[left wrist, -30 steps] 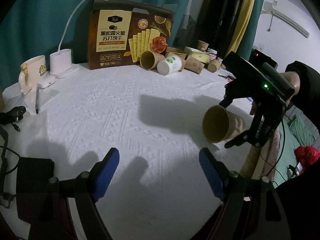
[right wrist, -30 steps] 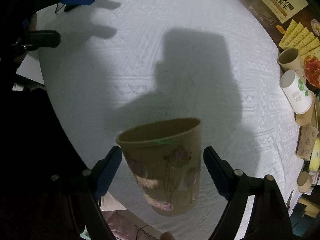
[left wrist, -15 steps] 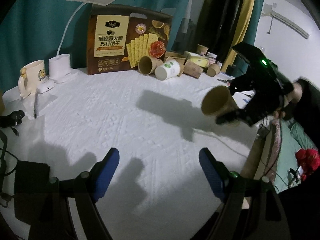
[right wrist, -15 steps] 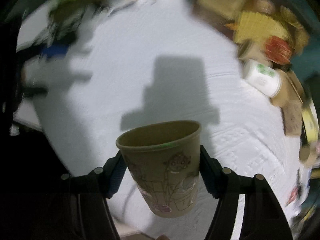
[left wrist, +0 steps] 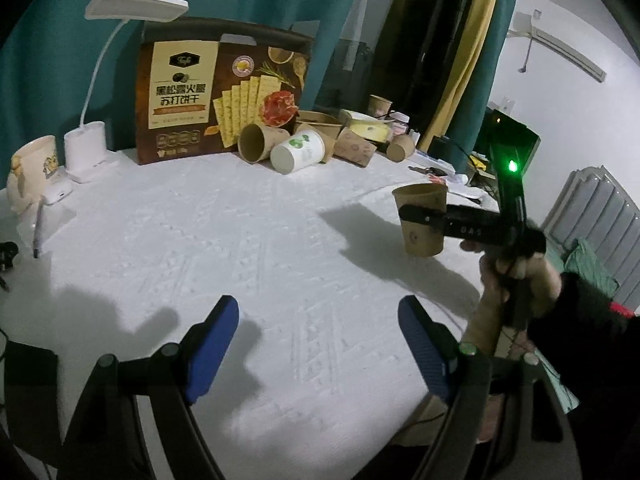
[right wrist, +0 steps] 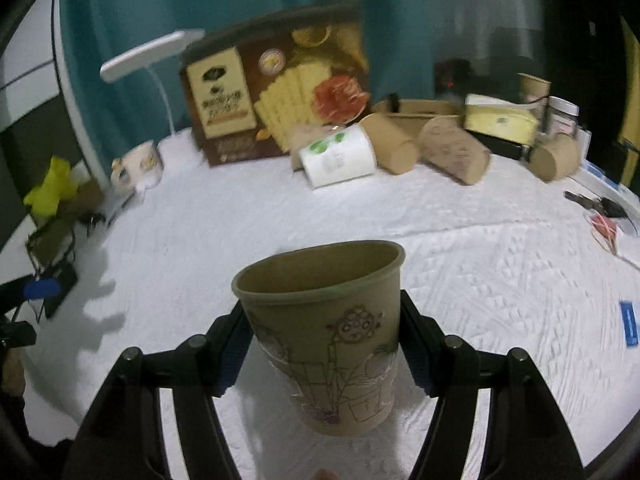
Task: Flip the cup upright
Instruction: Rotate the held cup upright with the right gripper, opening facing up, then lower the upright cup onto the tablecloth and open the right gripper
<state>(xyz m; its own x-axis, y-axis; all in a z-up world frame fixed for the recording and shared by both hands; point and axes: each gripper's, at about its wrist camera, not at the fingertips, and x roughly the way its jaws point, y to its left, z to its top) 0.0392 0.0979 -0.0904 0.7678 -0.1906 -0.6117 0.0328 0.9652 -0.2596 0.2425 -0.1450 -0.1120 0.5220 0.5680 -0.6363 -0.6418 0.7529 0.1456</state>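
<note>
Your right gripper (right wrist: 322, 344) is clamped on the brown paper cup (right wrist: 326, 336), mouth up, held above the white tablecloth (left wrist: 248, 240). Your left gripper (left wrist: 318, 344) stands open, holding nothing. Tipped cups (left wrist: 298, 150) and a cracker box (left wrist: 222, 88) crowd the far edge; the middle lies free. Box lettering is unreadable.

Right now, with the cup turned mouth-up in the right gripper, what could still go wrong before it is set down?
The right gripper pinches the thin paper cup mid-wall, so the wall could buckle or slip. The cup appears to hang above the white cloth, near the table's right edge; released early or tilted, it might tip or roll off. The left gripper is open and empty, too far away to steady it.
</note>
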